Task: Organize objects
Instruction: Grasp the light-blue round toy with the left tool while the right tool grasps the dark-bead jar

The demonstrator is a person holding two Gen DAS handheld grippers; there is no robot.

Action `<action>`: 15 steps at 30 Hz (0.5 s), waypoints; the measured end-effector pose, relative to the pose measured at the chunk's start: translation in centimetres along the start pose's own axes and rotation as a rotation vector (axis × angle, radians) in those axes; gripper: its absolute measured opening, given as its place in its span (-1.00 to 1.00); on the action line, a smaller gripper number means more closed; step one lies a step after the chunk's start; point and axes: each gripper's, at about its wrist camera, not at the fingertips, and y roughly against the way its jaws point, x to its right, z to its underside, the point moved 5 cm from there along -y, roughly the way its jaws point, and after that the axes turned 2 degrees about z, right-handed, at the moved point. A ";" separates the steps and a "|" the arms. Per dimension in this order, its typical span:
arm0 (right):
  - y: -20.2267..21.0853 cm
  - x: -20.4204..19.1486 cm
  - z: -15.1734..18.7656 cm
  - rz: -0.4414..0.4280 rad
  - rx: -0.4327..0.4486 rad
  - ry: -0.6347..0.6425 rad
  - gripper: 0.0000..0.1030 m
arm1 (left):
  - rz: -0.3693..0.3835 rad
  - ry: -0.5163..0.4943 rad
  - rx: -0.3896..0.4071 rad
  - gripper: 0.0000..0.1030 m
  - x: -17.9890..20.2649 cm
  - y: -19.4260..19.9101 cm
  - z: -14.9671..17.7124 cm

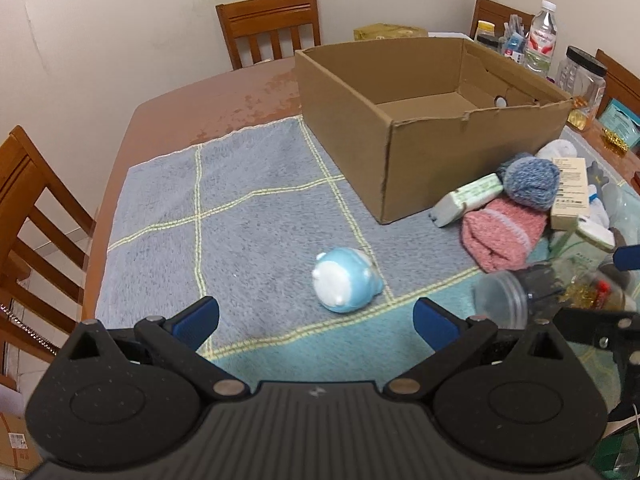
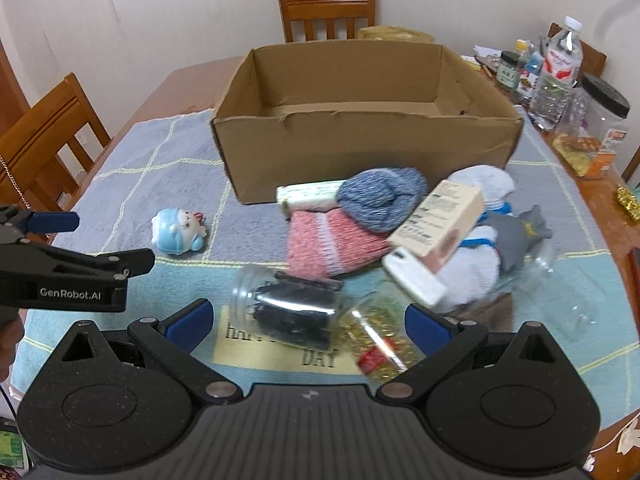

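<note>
An empty cardboard box (image 1: 424, 136) (image 2: 360, 140) stands open on the checked towel (image 1: 240, 216). A small blue and white toy (image 1: 346, 280) (image 2: 178, 232) lies on its side just ahead of my left gripper (image 1: 316, 322), which is open and holds nothing. My right gripper (image 2: 308, 326) is also open, right above a clear jar (image 2: 292, 304) lying on its side with dark things inside. Behind the jar is a heap: pink sock (image 2: 332, 244), blue knit ball (image 2: 380, 196), beige carton (image 2: 440, 220), white socks (image 2: 476, 276).
Wooden chairs (image 1: 272, 24) (image 2: 44, 136) ring the table. Bottles and jars (image 2: 560, 76) crowd the far right corner. A card (image 2: 280, 352) and gold tinsel (image 2: 380, 332) lie under the right gripper. The left gripper shows at the left edge of the right wrist view (image 2: 52, 222).
</note>
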 end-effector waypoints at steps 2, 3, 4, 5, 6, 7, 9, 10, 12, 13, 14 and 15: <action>-0.7 -0.5 -0.1 -0.002 -0.011 -0.003 1.00 | 0.010 -0.012 0.002 0.99 -0.3 -0.5 -0.1; -1.0 -0.8 -0.1 -0.005 -0.015 -0.004 1.00 | 0.015 -0.019 0.002 0.99 -0.5 -0.6 -0.1; -1.3 -1.1 -0.2 -0.005 -0.018 -0.003 1.00 | 0.020 -0.027 0.002 0.99 -0.6 -0.8 -0.1; -1.6 -1.3 -0.2 -0.003 -0.022 -0.003 1.00 | 0.026 -0.036 0.002 0.99 -0.8 -1.1 -0.2; -1.9 -1.5 -0.3 0.001 -0.026 -0.004 1.00 | 0.030 -0.043 0.002 0.99 -0.9 -1.3 -0.2; -2.2 -1.6 -0.3 0.006 -0.031 -0.004 1.00 | 0.036 -0.049 0.002 0.99 -1.0 -1.5 -0.2; -3.0 -2.0 -0.4 0.021 -0.045 -0.005 1.00 | 0.051 -0.064 -0.001 0.99 -1.3 -2.0 -0.3; -3.3 -2.1 -0.4 0.031 -0.051 -0.003 1.00 | 0.056 -0.073 -0.004 0.99 -1.4 -2.2 -0.4; -3.8 -2.4 -0.5 0.049 -0.056 0.011 1.00 | 0.066 -0.091 -0.006 0.99 -1.5 -2.7 -0.4; -3.9 -2.7 -0.5 0.051 -0.058 0.021 1.00 | 0.073 -0.102 -0.007 0.99 -1.6 -2.9 -0.4; -4.0 -2.9 -0.5 0.046 -0.060 0.026 1.00 | 0.081 -0.114 -0.007 0.99 -1.6 -3.1 -0.4; -4.0 -3.2 -0.5 0.036 -0.065 0.026 1.00 | 0.089 -0.128 -0.007 0.99 -1.6 -3.3 -0.4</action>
